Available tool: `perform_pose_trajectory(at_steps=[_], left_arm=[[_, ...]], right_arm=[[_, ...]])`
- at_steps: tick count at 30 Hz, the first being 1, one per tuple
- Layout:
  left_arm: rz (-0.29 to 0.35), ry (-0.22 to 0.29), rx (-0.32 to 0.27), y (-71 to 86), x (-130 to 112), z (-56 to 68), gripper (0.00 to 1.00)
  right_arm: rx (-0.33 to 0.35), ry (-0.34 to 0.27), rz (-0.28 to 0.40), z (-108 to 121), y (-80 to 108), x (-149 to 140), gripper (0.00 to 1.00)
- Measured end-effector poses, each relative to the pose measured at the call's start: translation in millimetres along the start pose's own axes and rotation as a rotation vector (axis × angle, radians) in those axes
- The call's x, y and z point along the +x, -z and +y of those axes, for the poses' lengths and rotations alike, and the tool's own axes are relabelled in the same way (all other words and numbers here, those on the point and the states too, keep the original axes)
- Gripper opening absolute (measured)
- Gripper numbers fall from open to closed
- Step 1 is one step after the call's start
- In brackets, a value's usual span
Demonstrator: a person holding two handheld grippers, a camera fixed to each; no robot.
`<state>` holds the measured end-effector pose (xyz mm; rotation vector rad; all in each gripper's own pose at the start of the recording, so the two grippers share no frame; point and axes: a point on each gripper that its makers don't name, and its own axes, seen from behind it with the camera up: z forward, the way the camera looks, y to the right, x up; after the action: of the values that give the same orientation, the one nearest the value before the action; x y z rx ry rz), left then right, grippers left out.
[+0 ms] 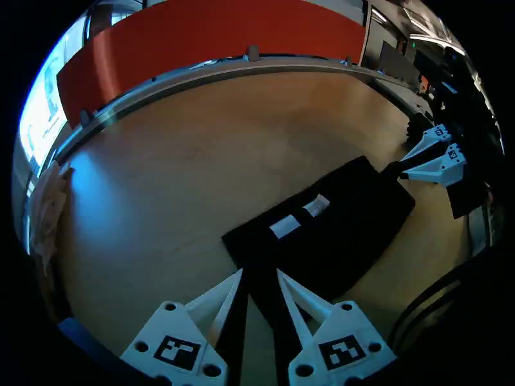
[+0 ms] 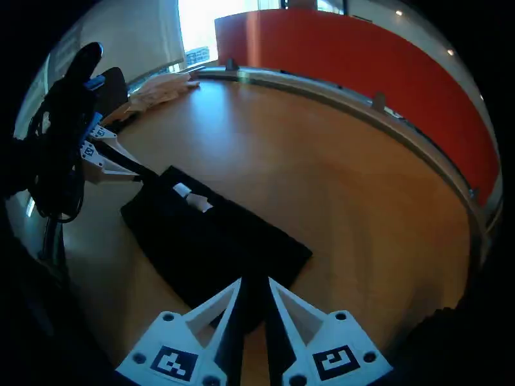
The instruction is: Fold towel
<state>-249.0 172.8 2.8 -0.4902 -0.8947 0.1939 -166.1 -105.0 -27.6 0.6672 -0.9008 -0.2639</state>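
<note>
A black towel (image 1: 335, 225) with white tags (image 1: 299, 217) lies folded into a long strip on the wooden table (image 1: 193, 161). In the left gripper view my left gripper (image 1: 260, 278) is shut on the towel's near corner, with dark cloth between its white fingers. My right gripper (image 1: 402, 166) pinches the far corner at the right. In the right gripper view the towel (image 2: 212, 241) runs diagonally. My right gripper (image 2: 254, 286) is shut on its near end, and the left gripper (image 2: 143, 177) holds the far end at the upper left.
A red wall panel (image 1: 206, 38) stands behind the table's curved metal rim (image 1: 193, 74). A beige cloth (image 2: 161, 87) lies crumpled at the table's edge, also visible as the beige cloth (image 1: 48, 206). Dark cables (image 2: 58, 167) hang by the hand holding the left gripper.
</note>
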Motion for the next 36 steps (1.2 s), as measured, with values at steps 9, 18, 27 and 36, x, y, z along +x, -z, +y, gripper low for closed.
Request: perform_pose_trajectory(at_steps=[9,18,27,36], left_arm=[[0.005,-0.023,0.026,-12.4,0.0,-7.8,0.26],[0.012,-0.044,0.050,-16.8,0.9,-15.8,0.39],[0.023,-0.046,0.090,-17.0,4.0,-26.2,0.58],[0.038,-0.039,0.120,-12.1,6.7,-38.1,0.96]], right_arm=[[-0.037,-0.043,-0.019,7.6,-11.3,-7.4,0.29],[-0.079,-0.032,-0.038,16.2,-17.8,-15.7,0.44],[-0.126,-0.024,-0.034,30.4,-22.8,-12.0,0.59],[-0.172,-0.020,-0.005,43.7,-20.2,-2.0,0.74]])
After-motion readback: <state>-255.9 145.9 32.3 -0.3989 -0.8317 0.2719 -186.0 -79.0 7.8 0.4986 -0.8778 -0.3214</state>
